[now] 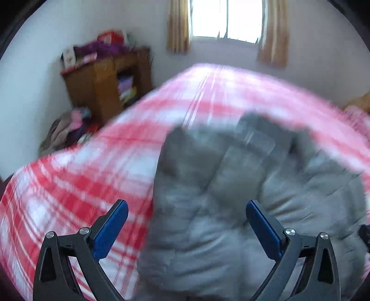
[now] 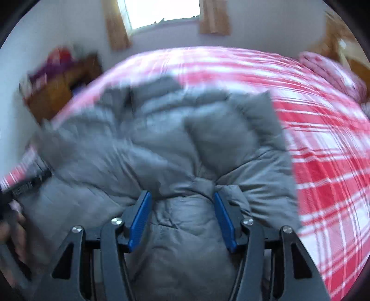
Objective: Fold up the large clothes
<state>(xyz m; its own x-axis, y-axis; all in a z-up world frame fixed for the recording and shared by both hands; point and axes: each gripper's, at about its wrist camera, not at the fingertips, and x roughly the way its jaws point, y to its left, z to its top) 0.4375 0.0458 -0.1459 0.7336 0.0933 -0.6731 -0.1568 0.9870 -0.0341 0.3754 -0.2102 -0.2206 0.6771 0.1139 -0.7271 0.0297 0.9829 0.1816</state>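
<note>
A grey puffy quilted jacket (image 1: 242, 185) lies bunched on a bed with a red and white plaid cover (image 1: 69, 185). My left gripper (image 1: 187, 208) is open and empty above the jacket's left edge. In the right wrist view the jacket (image 2: 138, 143) fills the middle. My right gripper (image 2: 182, 199) is shut on a thick fold of the jacket, with the padded cloth squeezed between its blue pads (image 2: 140, 220). Both views are blurred by motion.
A wooden shelf unit (image 1: 104, 81) with clutter stands against the far wall at left, with a pile of clothes (image 1: 67, 129) on the floor beside it. A curtained window (image 1: 226, 18) is behind the bed. A plaid pillow (image 2: 328, 71) lies at the bed's far right.
</note>
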